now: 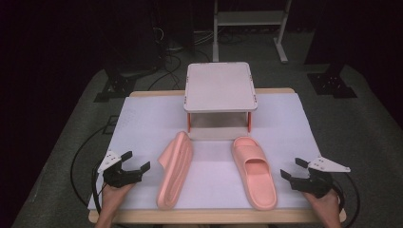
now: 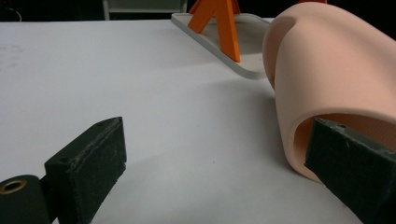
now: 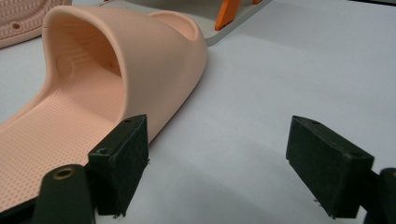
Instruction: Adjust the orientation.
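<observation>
Both claws are spread wide with nothing in them right now: the left gripper [image 1: 134, 167] sits just left of the slipper that's tipped on its side [image 1: 175, 170], and the right gripper [image 1: 294, 172] sits just right of the upright slipper [image 1: 254, 172], both on the white mat [image 1: 142, 118] in front of the little rack [image 1: 219, 86]. My guess is the side-lying one is the troublemaker; it's soft foam, so pinching the strap edge could just squish or roll it away instead of lifting it. On the right, the jaw is nearly against the sole edge, so closing carelessly might shove the slipper sideways toward its twin.
</observation>
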